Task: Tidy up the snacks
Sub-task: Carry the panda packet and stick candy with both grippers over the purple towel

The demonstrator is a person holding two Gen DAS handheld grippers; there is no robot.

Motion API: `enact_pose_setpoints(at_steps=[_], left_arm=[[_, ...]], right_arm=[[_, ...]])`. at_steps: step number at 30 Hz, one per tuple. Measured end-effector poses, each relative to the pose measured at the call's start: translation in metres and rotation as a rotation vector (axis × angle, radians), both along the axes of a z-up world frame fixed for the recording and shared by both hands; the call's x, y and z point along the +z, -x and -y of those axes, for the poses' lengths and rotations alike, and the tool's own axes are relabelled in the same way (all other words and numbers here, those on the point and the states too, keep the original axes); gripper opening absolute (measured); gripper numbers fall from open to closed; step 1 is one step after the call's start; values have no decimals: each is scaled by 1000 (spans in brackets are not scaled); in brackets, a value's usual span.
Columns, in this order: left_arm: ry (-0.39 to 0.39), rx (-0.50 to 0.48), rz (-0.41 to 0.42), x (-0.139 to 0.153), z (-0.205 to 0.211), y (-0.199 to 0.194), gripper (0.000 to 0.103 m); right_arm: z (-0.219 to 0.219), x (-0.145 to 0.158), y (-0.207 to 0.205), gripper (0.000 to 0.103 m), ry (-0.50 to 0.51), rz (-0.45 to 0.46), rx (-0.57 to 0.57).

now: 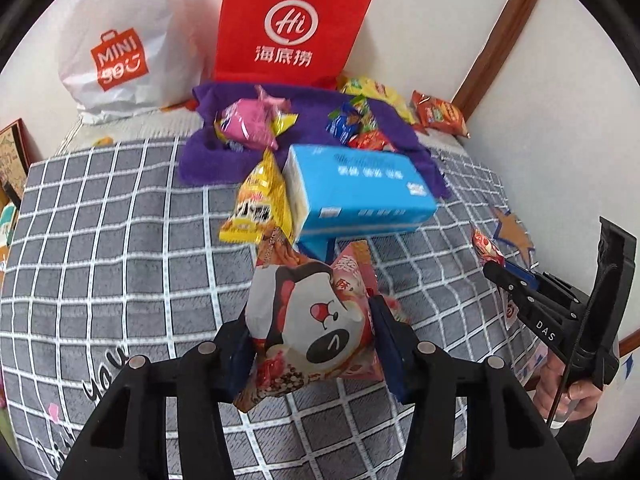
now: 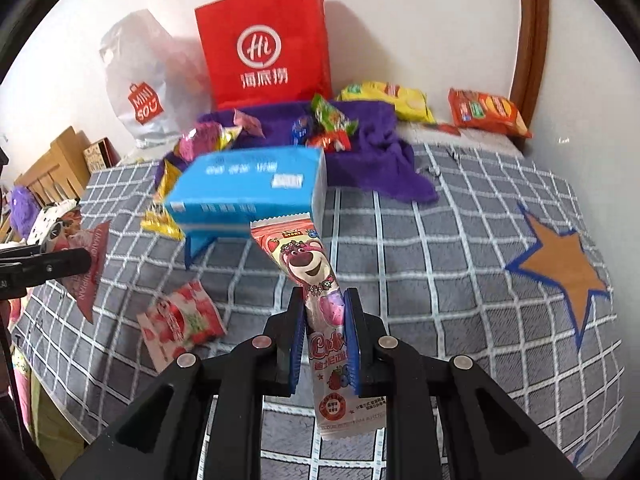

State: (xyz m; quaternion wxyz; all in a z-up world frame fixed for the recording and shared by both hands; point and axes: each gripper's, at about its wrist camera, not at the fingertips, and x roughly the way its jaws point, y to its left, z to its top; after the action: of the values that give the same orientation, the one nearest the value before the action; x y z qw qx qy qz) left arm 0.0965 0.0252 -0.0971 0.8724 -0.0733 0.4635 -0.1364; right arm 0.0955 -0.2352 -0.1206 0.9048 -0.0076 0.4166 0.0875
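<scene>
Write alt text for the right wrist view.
The right gripper is shut on a pink bear-print snack packet above a grey checked bedspread. Beyond lie a blue tissue box, a purple towel strewn with snacks, and a red paper bag.

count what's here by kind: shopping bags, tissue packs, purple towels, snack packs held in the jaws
shopping bags: 2, white bag and red bag
blue tissue pack: 1
purple towel: 1
snack packs in jaws: 2, panda pack and bear pack
total: 6
</scene>
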Motion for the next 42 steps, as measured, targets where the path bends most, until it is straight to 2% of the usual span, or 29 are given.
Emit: enact_pose_setpoints(at_steps=[7,23,42], left_arm=[[3,-10,42,21,4,-19,51],[9,9,111,58,-10,-89,51],[1,22,132,70,-19,-180,51]], right_arm=[[-2,28,-19,18,7,49,-1],[-18,71,-109,19,24,99,-1],[-35,83,-209,19,1,89,20]])
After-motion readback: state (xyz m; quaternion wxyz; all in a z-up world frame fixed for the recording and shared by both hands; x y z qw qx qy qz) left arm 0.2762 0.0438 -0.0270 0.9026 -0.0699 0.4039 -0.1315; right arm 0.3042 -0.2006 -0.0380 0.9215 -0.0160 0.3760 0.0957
